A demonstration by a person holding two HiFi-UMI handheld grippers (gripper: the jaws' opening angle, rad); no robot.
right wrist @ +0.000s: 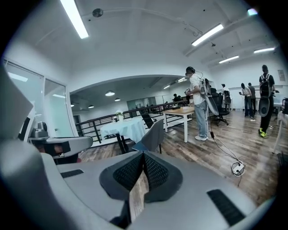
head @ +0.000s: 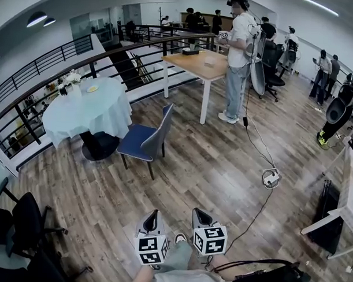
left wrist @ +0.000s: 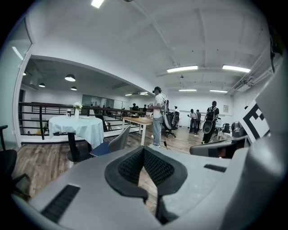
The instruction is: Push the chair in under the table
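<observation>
Left gripper [head: 154, 213] and right gripper [head: 196, 211]: fingers are pressed together, nothing clamped. Chair [head: 146, 139] is seen beside the round worktop [head: 88, 112], untucked.

Wooden desk [head: 199, 63] at the back. Person with headset [head: 238, 53] stands beside its right end. Cable [head: 256, 147] runs over the plank floor [head: 210, 167] to a white power strip [head: 271, 178]. Black railing [head: 93, 64] along the left edge. Black office chair [head: 25, 214] lower left; more people [head: 324, 70] far right

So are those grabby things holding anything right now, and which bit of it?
Nothing. Both the left gripper and the right gripper are shut and empty; the chair stands apart, beside the round table.
</observation>
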